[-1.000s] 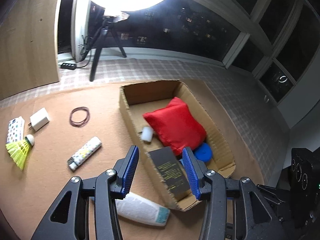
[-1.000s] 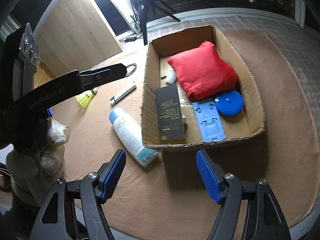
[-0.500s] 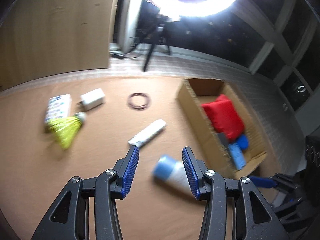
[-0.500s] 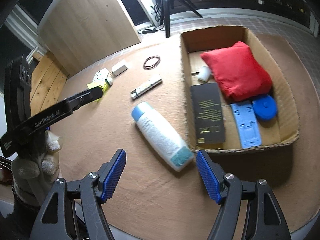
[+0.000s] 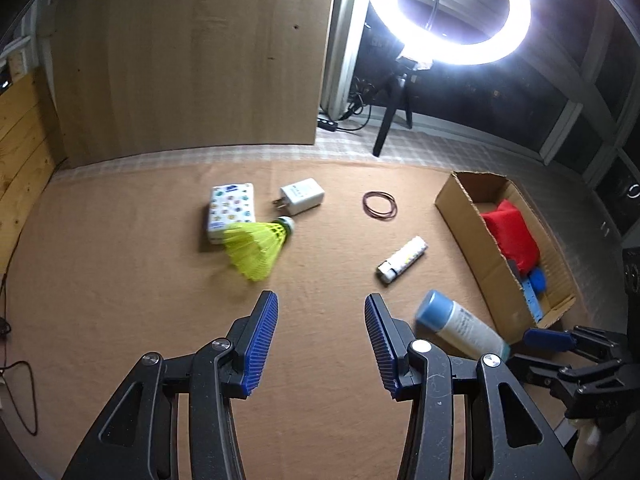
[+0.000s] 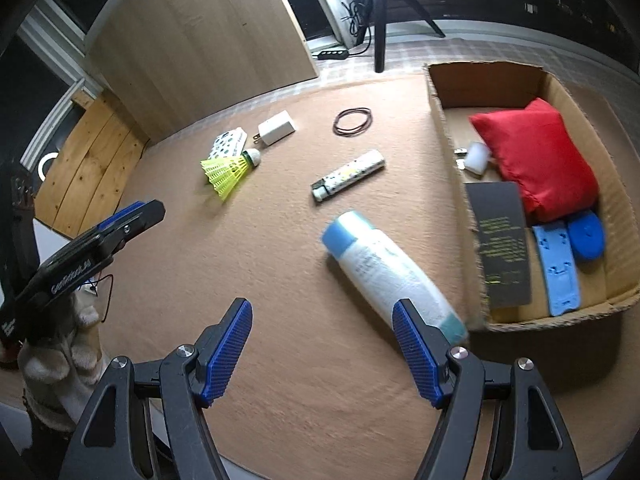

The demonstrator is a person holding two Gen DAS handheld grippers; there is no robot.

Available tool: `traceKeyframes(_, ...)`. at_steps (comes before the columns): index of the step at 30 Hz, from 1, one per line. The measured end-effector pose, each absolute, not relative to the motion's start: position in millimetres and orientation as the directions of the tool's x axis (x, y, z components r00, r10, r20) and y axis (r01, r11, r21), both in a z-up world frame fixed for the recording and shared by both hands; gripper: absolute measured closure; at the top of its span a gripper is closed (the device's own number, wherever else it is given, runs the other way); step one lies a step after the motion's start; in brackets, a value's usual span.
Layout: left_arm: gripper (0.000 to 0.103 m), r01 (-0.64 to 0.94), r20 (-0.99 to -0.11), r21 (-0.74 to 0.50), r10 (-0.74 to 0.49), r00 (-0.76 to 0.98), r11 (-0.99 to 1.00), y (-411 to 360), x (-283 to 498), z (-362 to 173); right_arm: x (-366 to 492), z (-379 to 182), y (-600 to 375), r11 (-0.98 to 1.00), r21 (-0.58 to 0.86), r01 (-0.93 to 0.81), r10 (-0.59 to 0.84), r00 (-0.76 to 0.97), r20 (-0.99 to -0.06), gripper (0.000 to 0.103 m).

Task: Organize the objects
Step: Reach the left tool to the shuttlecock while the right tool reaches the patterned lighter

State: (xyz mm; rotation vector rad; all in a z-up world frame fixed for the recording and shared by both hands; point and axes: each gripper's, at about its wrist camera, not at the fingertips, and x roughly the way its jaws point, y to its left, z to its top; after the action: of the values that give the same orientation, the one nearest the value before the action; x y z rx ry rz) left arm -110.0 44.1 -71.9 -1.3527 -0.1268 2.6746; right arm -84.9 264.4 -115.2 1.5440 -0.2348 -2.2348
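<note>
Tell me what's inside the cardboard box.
The cardboard box holds a red pouch, black booklet, blue plastic strip, blue disc and small white item; anything beneath them is hidden.

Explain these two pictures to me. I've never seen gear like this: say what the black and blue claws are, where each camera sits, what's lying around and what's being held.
No robot: a person holds two hand-held grippers, each with a fisheye camera looking along its fingers. One picture is from the left gripper, one from the right gripper. Both are open and hold nothing. On the brown mat lie a bottle, lighter, shuttlecock, charger, tissue pack and hair ties. The cardboard box already holds a red pouch and some smaller items.
</note>
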Motion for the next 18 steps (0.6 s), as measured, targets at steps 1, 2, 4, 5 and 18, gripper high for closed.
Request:
traceKeyframes(1,0.054,-0.086,-0.793,-0.136,0.161,-0.587,-0.987,41.0,-108.8,-71.6,-85.7,-115.6,261.1,-0.902,0.363,0.235,-0.423,-0.300,-0.855,0.034)
traceKeyframes(2,0.054,-0.085,-0.792,-0.133,0.157,-0.590,-0.987,37.0,-107.2,-71.4,-86.3,-116.2,258.2,-0.902,0.364,0.233,-0.422,-0.299,-0.856,0.034)
traceKeyframes(4,0.054,-0.085,-0.793,-0.132,0.156,-0.589,-0.988,31.8,-105.0,-72.0,-87.2,-117.6,252.1,-0.903,0.362,0.230,-0.420,-0.297,-0.858,0.034)
traceKeyframes(5,0.054,-0.085,-0.794,-0.133,0.158,-0.587,-0.987,29.1,-104.4,-72.5,-87.6,-118.4,249.5,-0.904,0.361,0.228,-0.418,-0.297,-0.859,0.034)
traceKeyframes(18,0.043,-0.070,-0.803,-0.184,0.191,-0.565,-0.980,-6.0,-115.6,-87.5,-121.6,-126.0,244.4,-0.911,0.398,0.113,-0.413,-0.305,-0.858,0.034)
